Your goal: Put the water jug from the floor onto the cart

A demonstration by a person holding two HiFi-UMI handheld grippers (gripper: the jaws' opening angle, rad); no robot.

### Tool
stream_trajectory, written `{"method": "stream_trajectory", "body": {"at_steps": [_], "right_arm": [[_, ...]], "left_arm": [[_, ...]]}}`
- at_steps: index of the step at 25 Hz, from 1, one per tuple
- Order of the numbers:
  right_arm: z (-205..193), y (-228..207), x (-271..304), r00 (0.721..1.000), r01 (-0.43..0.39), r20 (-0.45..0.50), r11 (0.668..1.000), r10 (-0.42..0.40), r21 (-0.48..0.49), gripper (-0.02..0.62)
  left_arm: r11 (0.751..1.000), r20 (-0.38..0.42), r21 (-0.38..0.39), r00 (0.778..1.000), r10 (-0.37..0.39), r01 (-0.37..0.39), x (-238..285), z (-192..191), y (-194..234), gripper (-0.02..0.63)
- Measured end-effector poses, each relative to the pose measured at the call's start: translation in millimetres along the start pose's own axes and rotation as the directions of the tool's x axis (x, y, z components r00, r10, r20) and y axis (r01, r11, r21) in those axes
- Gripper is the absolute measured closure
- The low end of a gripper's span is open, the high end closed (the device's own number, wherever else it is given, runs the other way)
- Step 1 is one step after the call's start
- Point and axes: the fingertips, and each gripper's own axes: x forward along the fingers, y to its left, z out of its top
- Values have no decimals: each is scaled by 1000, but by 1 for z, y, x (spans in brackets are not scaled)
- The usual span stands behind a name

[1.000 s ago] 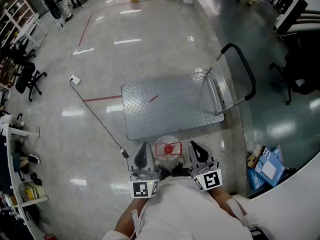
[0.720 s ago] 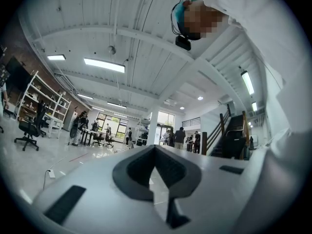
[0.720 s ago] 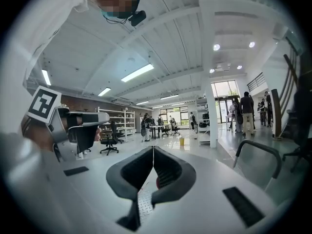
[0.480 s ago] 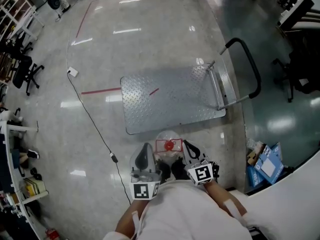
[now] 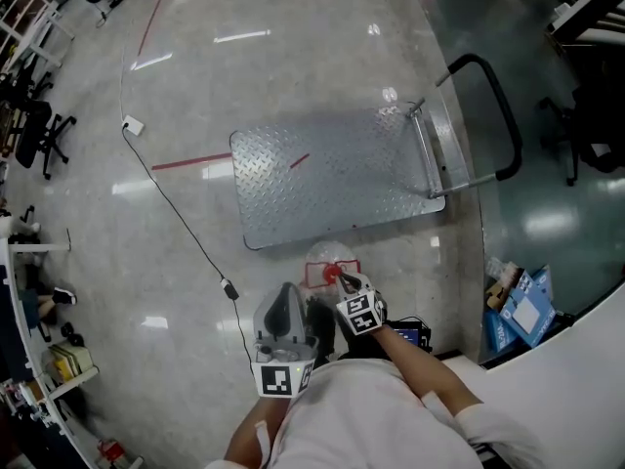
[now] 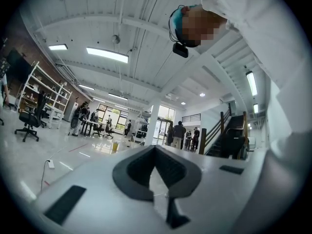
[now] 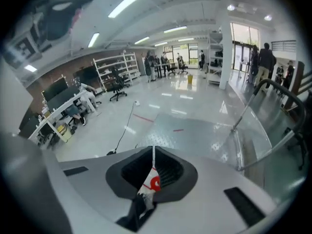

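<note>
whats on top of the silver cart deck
Only a short red streak shows on the silver diamond-plate cart deck. The clear red-capped water jug stands on the floor beside it. Beneath the deck is covered.

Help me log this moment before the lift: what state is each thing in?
water jug: upright on the floor, capped, beside the cart's near edge, not held.
cart: deck bare, handle raised.
left gripper: shut, empty.
right gripper: shut, empty, pointing down at the water jug's cap.
</note>
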Motion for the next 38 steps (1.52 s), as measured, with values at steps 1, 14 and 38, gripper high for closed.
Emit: {"method": "stream_trajectory", "body": {"at_steps": [1,14,38], "right_arm": [[-10,2,11,999,-7,-46,1000,7,13,581],[-102,-5,100,941,-6,-339,999,20,41,414],[-202,-9,190,850,44,-527,994,15,100,313]], "left_arm": [[1000,-3,4,1000,0,0,0,0,2,603],[999,-68,-29,997,20,-22,5,-40,37,603],[993,-168,-84,983,72,-87,-5,-103,83,603]]}}
